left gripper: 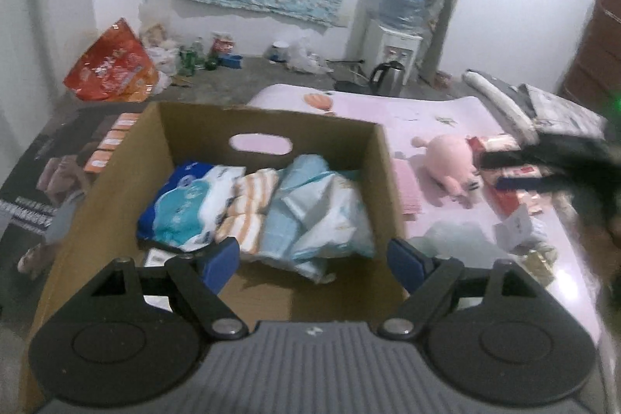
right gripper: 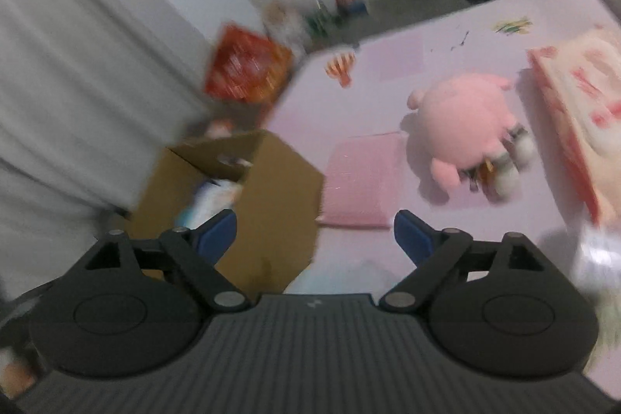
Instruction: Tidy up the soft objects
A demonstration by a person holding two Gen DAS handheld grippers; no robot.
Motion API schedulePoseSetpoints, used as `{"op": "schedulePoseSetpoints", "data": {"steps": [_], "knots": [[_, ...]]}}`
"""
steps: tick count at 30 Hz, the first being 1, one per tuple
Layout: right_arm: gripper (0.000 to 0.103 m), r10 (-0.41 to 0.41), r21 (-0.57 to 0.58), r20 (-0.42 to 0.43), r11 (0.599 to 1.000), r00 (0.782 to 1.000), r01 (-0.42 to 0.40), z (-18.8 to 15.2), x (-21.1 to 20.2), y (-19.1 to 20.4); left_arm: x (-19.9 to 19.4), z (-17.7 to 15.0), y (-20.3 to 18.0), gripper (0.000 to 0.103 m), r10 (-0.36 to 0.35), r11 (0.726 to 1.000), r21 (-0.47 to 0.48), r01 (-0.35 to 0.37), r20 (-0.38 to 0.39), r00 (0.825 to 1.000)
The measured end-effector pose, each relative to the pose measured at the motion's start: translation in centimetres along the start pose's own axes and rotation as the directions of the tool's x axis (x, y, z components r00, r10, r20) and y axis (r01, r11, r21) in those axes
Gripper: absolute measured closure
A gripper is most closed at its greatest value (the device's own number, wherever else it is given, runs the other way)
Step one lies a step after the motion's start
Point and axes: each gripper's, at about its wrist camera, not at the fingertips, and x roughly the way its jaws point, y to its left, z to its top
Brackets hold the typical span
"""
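An open cardboard box (left gripper: 382,158) stands on a pink mat. Inside lie a blue-and-white pack (left gripper: 182,204), an orange-striped cloth (left gripper: 248,208) and a pale blue pack (left gripper: 322,216). My left gripper (left gripper: 313,260) hovers open over the box's near side, nothing between its blue fingertips. A pink plush toy (left gripper: 452,163) lies on the mat to the right of the box. In the blurred right wrist view my right gripper (right gripper: 315,231) is open and empty, above the mat between the box (right gripper: 271,189) and the plush toy (right gripper: 462,127). A flat pink cloth (right gripper: 363,181) lies just ahead of it.
A red-and-white pack (right gripper: 578,111) lies at the mat's right side. Dark items and packets (left gripper: 543,158) crowd the right edge. On the floor behind are an orange bag (left gripper: 112,68), bottles, a kettle (left gripper: 388,78) and a water dispenser (left gripper: 399,26). White fabric (right gripper: 77,64) fills the left of the right wrist view.
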Motion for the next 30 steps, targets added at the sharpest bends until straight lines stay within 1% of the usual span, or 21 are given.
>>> {"op": "schedulePoseSetpoints", "data": {"steps": [2,3,5,7,8,10,12,15,17,21,24,26,28,30], "knots": [[0.015,-0.061,-0.001,-0.054,0.998,0.997,0.061,1.9,3.6,0.1,0.0,-0.7,0.9,0.019,0.000,1.000,-0.011,0.000,-0.003,1.000],[0.015,-0.092,-0.018,-0.092,0.996,0.992,0.091,2.8,5.6,0.2,0.0,-1.1,1.3,0.019,0.000,1.000,-0.022,-0.001,-0.005,1.000],[0.015,-0.152,-0.033,-0.130,0.988,0.980,0.149,3.5,8.6,0.2,0.0,-2.0,2.0,0.019,0.001,0.999,-0.046,-0.002,-0.011,1.000],[0.016,-0.192,-0.052,-0.178,0.981,0.965,0.186,4.0,11.3,-0.1,0.0,-2.8,2.5,0.019,0.002,0.998,-0.056,-0.003,-0.019,1.000],[0.016,-0.204,-0.052,-0.188,0.979,0.961,0.197,4.0,12.0,-0.2,0.0,-3.3,2.8,0.019,0.003,0.998,-0.062,-0.004,-0.023,1.000],[0.016,-0.204,-0.062,-0.211,0.979,0.956,0.195,3.8,13.2,-0.4,0.0,-4.0,3.3,0.019,0.001,0.998,-0.070,-0.003,-0.029,1.000],[0.017,-0.196,-0.061,-0.212,0.981,0.957,0.187,3.8,13.7,-0.3,0.1,-4.5,3.5,0.019,0.000,0.997,-0.075,-0.002,-0.036,0.999],[0.018,-0.180,-0.038,-0.219,0.984,0.959,0.176,4.0,14.0,-0.5,0.5,-4.9,3.7,0.019,-0.021,0.996,-0.086,0.017,-0.048,0.999],[0.028,-0.178,-0.028,-0.234,0.984,0.956,0.176,3.7,14.4,-1.0,0.6,-5.2,3.4,0.019,-0.031,0.996,-0.088,0.026,-0.051,0.998],[0.039,-0.191,-0.048,-0.207,0.982,0.960,0.185,3.3,14.5,-1.0,0.6,-5.5,3.1,0.019,-0.035,0.996,-0.085,0.030,-0.052,0.998],[0.052,-0.178,-0.018,-0.192,0.984,0.965,0.178,3.4,13.8,-1.7,0.4,-5.8,2.9,0.019,-0.038,0.996,-0.086,0.034,-0.052,0.998],[0.064,-0.171,0.002,-0.182,0.985,0.968,0.174,3.5,13.0,-2.2,0.2,-5.9,2.9,0.019,-0.049,0.995,-0.089,0.045,-0.049,0.998],[0.067,-0.162,0.020,-0.174,0.986,0.971,0.168,3.5,12.2,-2.6,0.1,-6.2,2.5,0.019,-0.051,0.996,-0.080,0.047,-0.053,0.997],[0.069,-0.165,0.018,-0.167,0.985,0.972,0.170,3.3,11.4,-2.7,0.0,-6.6,2.2,0.019,-0.059,0.996,-0.071,0.054,-0.059,0.997]]}}
